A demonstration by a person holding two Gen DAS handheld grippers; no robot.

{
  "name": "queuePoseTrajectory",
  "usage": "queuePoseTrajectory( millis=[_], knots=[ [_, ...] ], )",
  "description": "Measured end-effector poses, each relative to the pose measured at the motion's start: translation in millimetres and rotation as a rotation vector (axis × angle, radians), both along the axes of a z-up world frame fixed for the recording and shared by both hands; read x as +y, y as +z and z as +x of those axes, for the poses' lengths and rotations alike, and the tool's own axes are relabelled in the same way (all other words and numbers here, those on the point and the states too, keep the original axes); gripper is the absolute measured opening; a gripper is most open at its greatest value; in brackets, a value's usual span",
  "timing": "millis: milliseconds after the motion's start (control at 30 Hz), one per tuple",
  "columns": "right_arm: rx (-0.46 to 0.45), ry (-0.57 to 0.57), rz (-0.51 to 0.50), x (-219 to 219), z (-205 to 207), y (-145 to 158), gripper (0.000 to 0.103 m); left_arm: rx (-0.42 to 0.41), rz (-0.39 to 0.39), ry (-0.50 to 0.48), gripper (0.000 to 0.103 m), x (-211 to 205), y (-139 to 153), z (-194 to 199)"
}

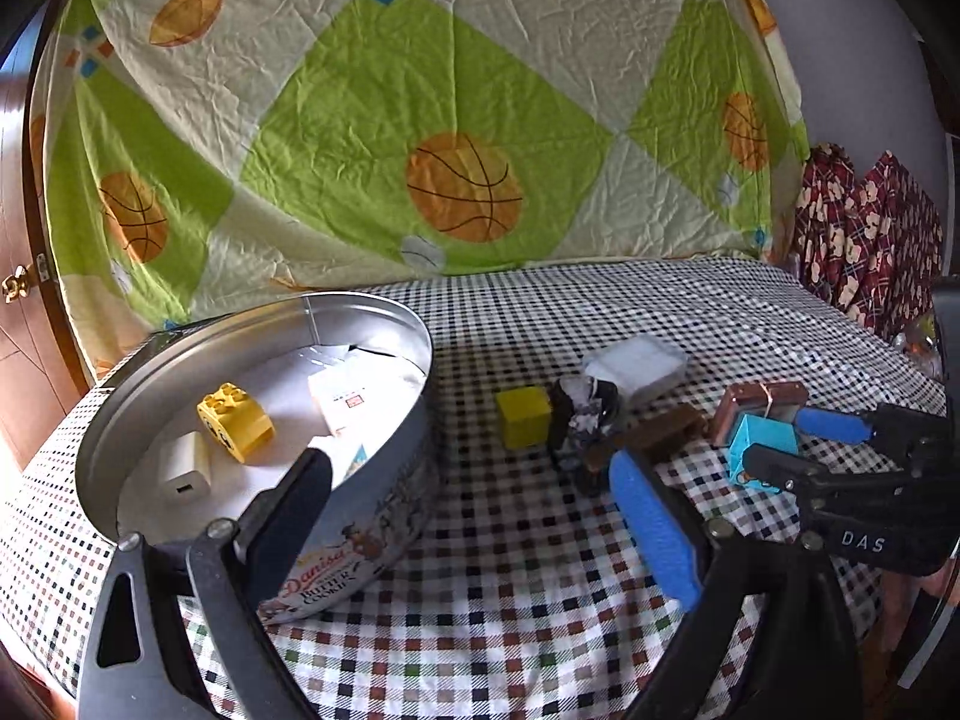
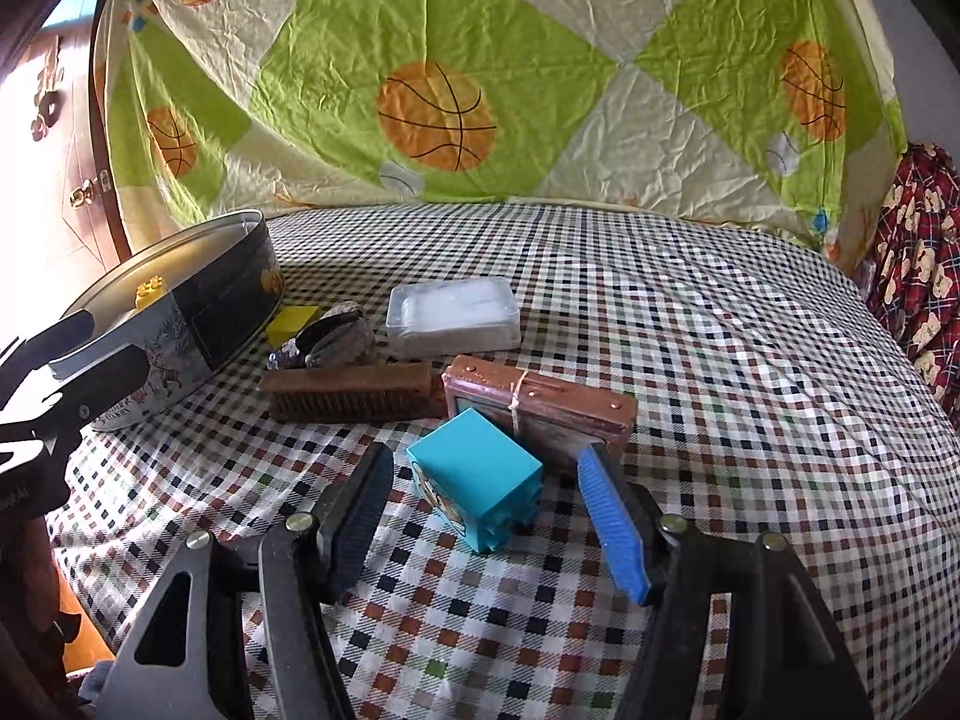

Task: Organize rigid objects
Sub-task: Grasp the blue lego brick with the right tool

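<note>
While teal block lies on its side on checked counter, touching copper case, between parted, non-touching pads of right gripper | step: closing in for pickup | next: squeeze block, carry to cookie tin | left gripper wide open, empty, beside tin.

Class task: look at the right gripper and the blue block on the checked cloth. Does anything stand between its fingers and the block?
Nothing visible does. The blue block lies on the cloth between the open fingers of the right gripper, not yet pressed. The copper box sits just behind the block, touching or nearly so, not in the fingers' path.
</note>
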State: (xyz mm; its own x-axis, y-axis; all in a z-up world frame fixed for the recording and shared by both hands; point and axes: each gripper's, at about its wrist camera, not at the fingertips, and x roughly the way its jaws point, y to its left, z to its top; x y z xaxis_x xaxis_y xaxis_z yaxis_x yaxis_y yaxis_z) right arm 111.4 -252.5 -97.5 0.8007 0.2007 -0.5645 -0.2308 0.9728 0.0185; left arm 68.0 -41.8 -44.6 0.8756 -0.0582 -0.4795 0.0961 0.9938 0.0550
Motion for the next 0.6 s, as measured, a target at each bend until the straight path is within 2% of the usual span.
queuePoseTrajectory(
  millis=[233,267,300,433,600],
  knots=[
    [0.083,0.011,-0.025,4,14,-8,0.065,0.031,0.009,-0.032,0.095,-11,-5,6],
    [0.083,0.014,-0.023,4,15,-8,0.061,0.038,0.010,-0.035,0.095,-12,-6,8],
    [0.080,0.020,-0.025,4,16,-9,0.051,0.045,0.008,-0.039,0.095,-13,-7,9],
    [0.012,0.038,-0.029,5,5,-6,0.051,0.055,0.007,-0.052,0.095,-16,-10,10],
    [-0.121,0.036,0.024,-1,-10,10,0.051,0.068,0.018,-0.071,0.094,-25,-11,13]
  ],
)
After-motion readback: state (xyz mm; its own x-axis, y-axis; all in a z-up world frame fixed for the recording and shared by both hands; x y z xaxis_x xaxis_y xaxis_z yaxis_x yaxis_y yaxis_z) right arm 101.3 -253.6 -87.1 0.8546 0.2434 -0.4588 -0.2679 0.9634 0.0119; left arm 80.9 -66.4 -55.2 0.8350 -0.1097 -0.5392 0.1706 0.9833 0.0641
